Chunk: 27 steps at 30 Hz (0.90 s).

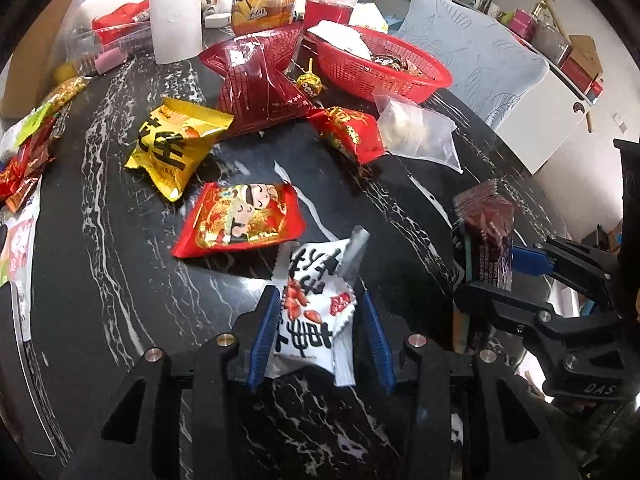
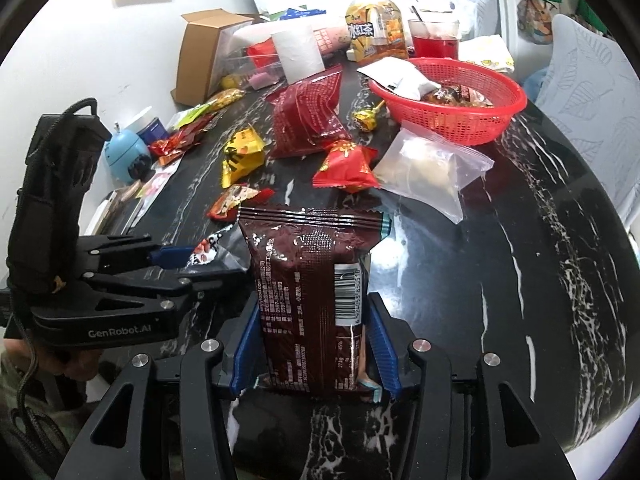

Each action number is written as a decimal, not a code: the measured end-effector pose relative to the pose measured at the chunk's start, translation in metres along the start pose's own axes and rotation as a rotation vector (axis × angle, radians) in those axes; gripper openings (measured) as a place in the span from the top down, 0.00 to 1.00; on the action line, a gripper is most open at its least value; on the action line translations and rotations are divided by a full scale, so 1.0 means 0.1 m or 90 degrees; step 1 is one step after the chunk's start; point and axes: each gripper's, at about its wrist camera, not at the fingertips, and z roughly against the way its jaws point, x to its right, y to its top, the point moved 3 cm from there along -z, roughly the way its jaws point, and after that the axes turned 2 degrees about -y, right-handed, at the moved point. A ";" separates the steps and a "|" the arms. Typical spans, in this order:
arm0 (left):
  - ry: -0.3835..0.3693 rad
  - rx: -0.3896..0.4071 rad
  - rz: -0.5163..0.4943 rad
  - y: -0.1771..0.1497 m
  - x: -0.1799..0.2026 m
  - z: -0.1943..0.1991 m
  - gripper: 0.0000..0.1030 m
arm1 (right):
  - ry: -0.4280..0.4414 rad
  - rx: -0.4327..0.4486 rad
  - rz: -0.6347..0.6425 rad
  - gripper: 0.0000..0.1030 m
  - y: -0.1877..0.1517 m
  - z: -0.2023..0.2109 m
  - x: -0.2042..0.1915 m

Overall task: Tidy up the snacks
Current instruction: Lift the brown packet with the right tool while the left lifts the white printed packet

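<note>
Left claw [image 1: 318, 316] grasps a white snack packet [image 1: 316, 304] at bottom centre. Right claw [image 2: 314, 344] clenches a brown snack bag [image 2: 308, 292], upright above the worktop [image 2: 500, 280].

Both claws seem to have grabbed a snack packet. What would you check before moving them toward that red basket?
1. Right gripper holds the dark brown packet: ok, jaws pressed on both sides.
2. Left gripper holds the white packet: cannot tell; the right jaw shows a gap.
3. Red basket has room: ok, partly filled only.
4. Path to the basket: not ok for sliding; the clear zip bag and small red packet lie between.
5. Red drink cup behind the basket: upright, close by, keep clear.
</note>
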 end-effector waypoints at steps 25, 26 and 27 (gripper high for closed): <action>-0.024 0.086 -0.051 0.26 0.23 0.30 0.71 | -0.012 0.051 -0.018 0.54 0.08 0.20 0.09; -0.027 0.091 -0.056 0.28 0.26 0.32 0.71 | -0.013 0.057 -0.019 0.54 0.09 0.23 0.09; -0.030 0.100 -0.063 0.33 0.29 0.35 0.71 | -0.015 0.064 -0.020 0.54 0.11 0.27 0.11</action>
